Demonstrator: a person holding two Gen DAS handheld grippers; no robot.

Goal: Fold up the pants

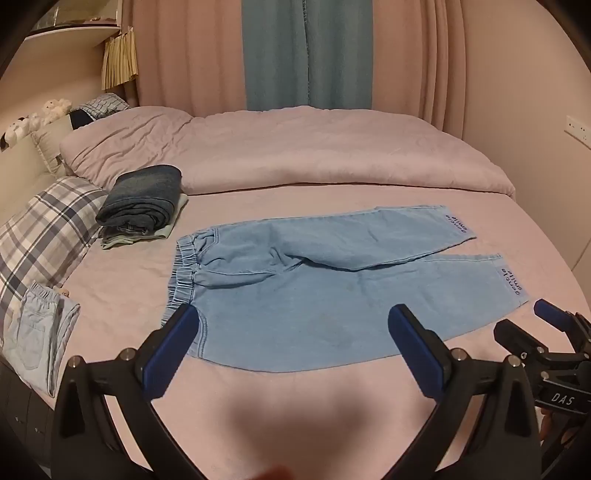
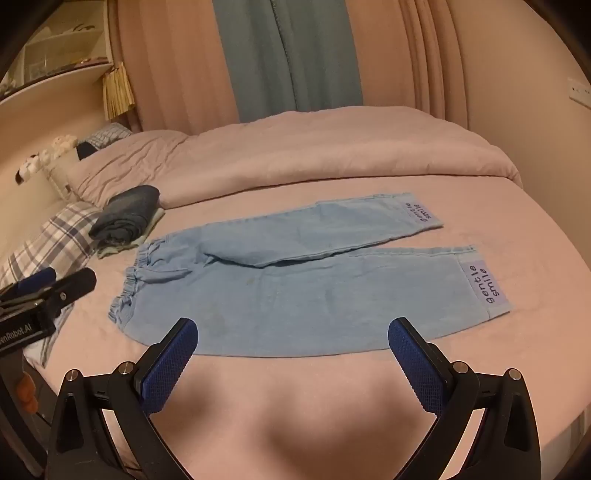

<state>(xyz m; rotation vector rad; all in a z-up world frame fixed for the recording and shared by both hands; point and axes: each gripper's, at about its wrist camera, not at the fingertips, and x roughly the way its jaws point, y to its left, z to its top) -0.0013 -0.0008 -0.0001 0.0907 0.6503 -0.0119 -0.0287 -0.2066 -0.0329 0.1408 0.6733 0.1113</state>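
The surface is a bed (image 1: 332,406) covered with a pink sheet, smooth in the near half. A pink duvet (image 1: 295,155) lies bunched along the far side of the bed, against pink curtains (image 1: 177,55) with a blue-green curtain panel (image 1: 306,51) hung at the centre. A wall socket plate (image 1: 578,127) is mounted on the right-hand wall.

The light blue pants (image 1: 314,295) lie flat and unfolded on the sheet, elastic waistband (image 2: 129,288) to the left, both legs running to the right. The far leg angles slightly away from the near leg, with sheet showing between the cuffs. Each cuff carries a label reading "gentle smile" (image 2: 484,284).

Left of the waistband, near the duvet edge, sits a stack of folded dark denim (image 1: 142,201) on top of a pale green garment. A plaid pillow (image 1: 40,236) lies at the left edge of the bed, and a second pale blue garment (image 1: 37,332) rests just in front of it. Small plush toys (image 1: 55,107) stand on the ledge behind the pillows, below a wall shelf (image 1: 74,33).

The left hand-held gripper (image 1: 293,339) hangs over the near edge of the pants with its jaws spread wide, grasping nothing. The right hand-held gripper (image 2: 293,343) is likewise released, jaws wide apart, above the sheet just short of the near leg.
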